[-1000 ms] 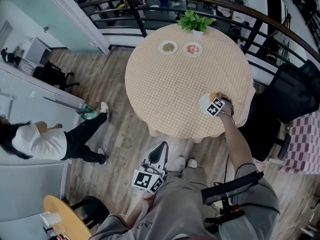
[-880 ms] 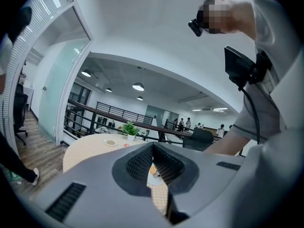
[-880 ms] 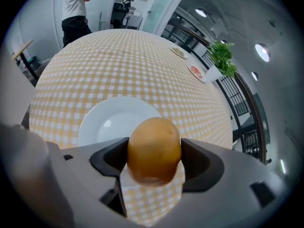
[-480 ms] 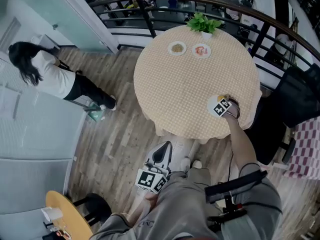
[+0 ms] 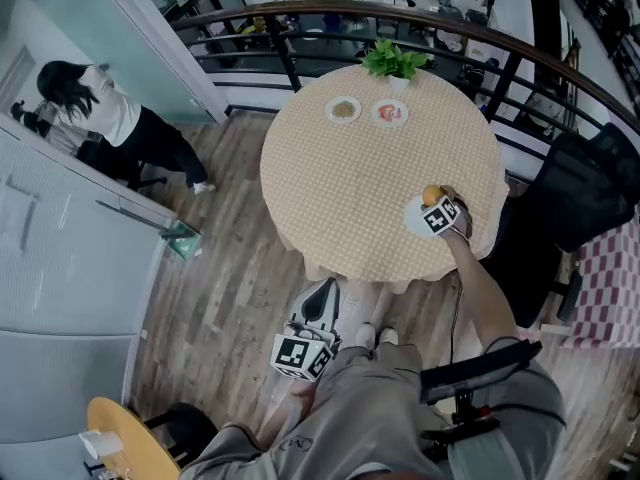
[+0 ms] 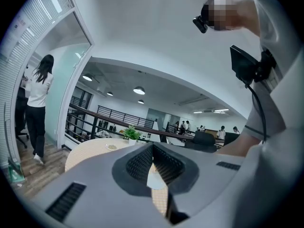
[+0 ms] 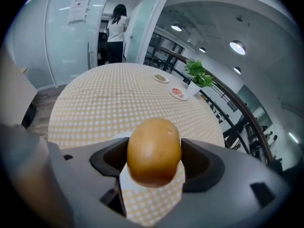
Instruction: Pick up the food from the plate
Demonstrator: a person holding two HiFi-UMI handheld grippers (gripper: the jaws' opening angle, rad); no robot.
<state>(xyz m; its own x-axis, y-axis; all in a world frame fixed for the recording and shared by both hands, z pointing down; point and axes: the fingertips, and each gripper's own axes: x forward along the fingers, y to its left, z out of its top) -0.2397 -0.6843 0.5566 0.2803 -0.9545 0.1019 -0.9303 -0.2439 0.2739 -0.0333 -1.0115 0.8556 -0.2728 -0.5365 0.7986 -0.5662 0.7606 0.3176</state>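
Observation:
A round golden-brown potato (image 7: pixel 154 155) sits squeezed between the jaws of my right gripper (image 7: pixel 154 167), which is shut on it. A white plate (image 7: pixel 125 183) shows just beneath it. In the head view this gripper (image 5: pixel 434 204) holds the potato (image 5: pixel 430 195) over the plate (image 5: pixel 413 218) at the near right edge of the round checked table (image 5: pixel 370 183). My left gripper (image 5: pixel 321 293) hangs low beside my legs, off the table, jaws together and holding nothing. In its own view the left gripper (image 6: pixel 153 148) points toward the table.
Two small dishes of food (image 5: pixel 343 109) (image 5: pixel 389 114) and a potted plant (image 5: pixel 397 60) stand at the table's far side, before a curved railing (image 5: pixel 300 13). A black chair (image 5: pixel 585 183) is to the right. A person (image 5: pixel 100 113) stands by the glass wall, upper left.
The person on the left has walked from lower left to the upper left by the glass wall. My right gripper stays at the plate with the potato; the left has hardly moved.

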